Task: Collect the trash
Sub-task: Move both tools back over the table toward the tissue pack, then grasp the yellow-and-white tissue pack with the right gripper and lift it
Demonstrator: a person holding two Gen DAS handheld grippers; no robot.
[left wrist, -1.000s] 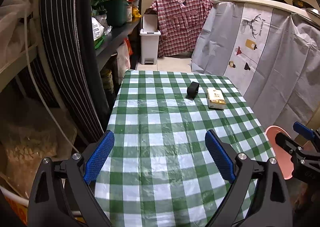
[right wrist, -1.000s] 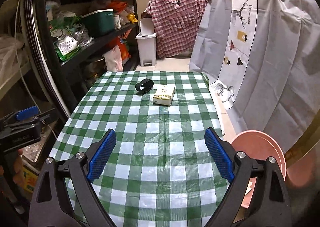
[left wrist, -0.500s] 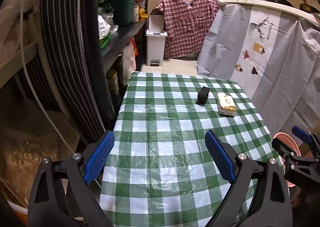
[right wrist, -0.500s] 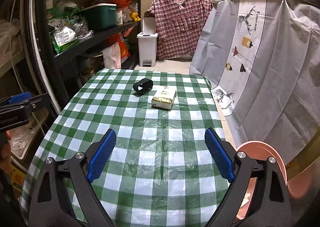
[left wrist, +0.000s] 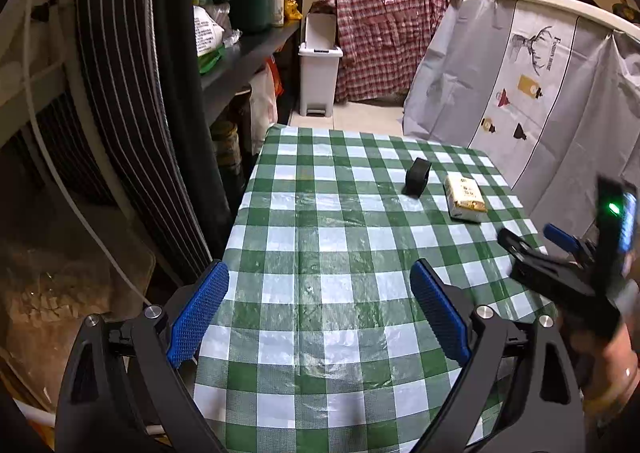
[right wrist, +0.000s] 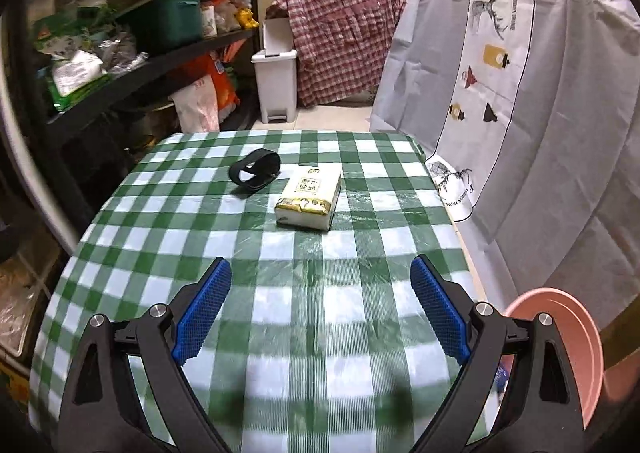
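A black ring-shaped band (right wrist: 255, 172) and a white-and-gold tissue pack (right wrist: 309, 198) lie on the far half of the green checked table (right wrist: 320, 313). They also show in the left wrist view: band (left wrist: 417, 176), pack (left wrist: 464, 197). My right gripper (right wrist: 320, 317) is open and empty over the table's near half, well short of the pack. My left gripper (left wrist: 318, 317) is open and empty over the near left part. The right gripper's body (left wrist: 560, 277) shows at the left view's right edge.
A pink basin (right wrist: 560, 349) sits low at the table's right. A white pedal bin (right wrist: 276, 83) stands on the floor beyond the table. Dark shelves (right wrist: 132, 73) with clutter run along the left. Grey cloth (right wrist: 540, 93) hangs on the right.
Both grippers have moved forward over the table, so the band and the pack look nearer. The right gripper now shows larger in the left view. Both stay open.
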